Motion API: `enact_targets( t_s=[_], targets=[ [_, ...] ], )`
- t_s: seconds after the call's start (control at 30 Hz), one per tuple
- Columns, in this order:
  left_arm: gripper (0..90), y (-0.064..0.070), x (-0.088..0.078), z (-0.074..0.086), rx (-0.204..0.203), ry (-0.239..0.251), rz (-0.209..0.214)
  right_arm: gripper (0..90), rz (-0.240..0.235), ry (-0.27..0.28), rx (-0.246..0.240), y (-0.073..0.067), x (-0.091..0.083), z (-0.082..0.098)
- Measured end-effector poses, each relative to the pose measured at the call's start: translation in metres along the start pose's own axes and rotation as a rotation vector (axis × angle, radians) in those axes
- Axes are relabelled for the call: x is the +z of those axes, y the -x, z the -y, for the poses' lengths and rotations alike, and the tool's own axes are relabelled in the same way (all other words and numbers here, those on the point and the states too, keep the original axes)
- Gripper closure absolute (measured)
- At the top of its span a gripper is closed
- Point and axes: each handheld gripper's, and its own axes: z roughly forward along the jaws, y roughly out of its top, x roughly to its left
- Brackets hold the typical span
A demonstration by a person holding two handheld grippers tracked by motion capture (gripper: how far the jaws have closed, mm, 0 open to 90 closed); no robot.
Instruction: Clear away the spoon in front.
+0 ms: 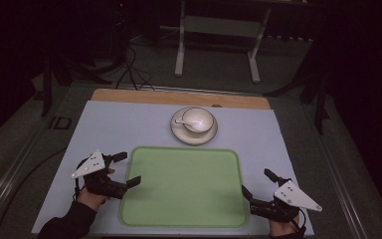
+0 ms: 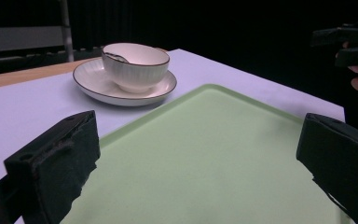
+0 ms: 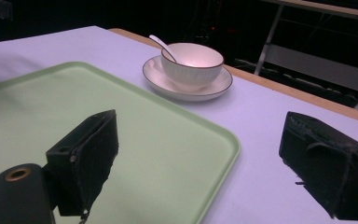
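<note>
Both grippers, left gripper [image 1: 125,169] and right gripper [image 1: 256,185], hang wide apart and empty flanking the green tray [image 1: 184,186]; the bowl [image 1: 197,119] on its saucer [image 1: 194,135] lies ahead between them, seemingly slightly nearer the left.

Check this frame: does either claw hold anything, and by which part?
Nothing is held. The left claw and right claw both stand open at opposite sides of the green tray, with nothing between their jaws.

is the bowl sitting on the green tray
No, the bowl stands on a white saucer on the table beyond the green tray, which has nothing on it.
</note>
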Motion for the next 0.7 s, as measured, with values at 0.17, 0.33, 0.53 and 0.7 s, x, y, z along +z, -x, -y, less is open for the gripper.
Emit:
enact_targets(
  t_s=[0.17,0.33,0.53,0.7],
  targets=[
    [0.0,0.0,0.0,-0.002,-0.012,-0.028,0.028,11.2,0.003,0.011,-0.008,-0.001,-0.002,-0.001],
    [0.0,0.005,0.002,-0.004,-0.005,-0.055,0.069,11.1,0.007,0.02,-0.015,-0.003,-0.004,-0.002],
    [0.0,0.013,0.004,-0.009,0.006,-0.087,0.082,11.0,0.005,0.022,-0.026,-0.005,-0.004,-0.003],
    [0.0,0.017,0.008,-0.016,-0.008,-0.109,0.128,10.7,-0.002,0.02,-0.03,-0.007,-0.003,-0.003]
  ],
)
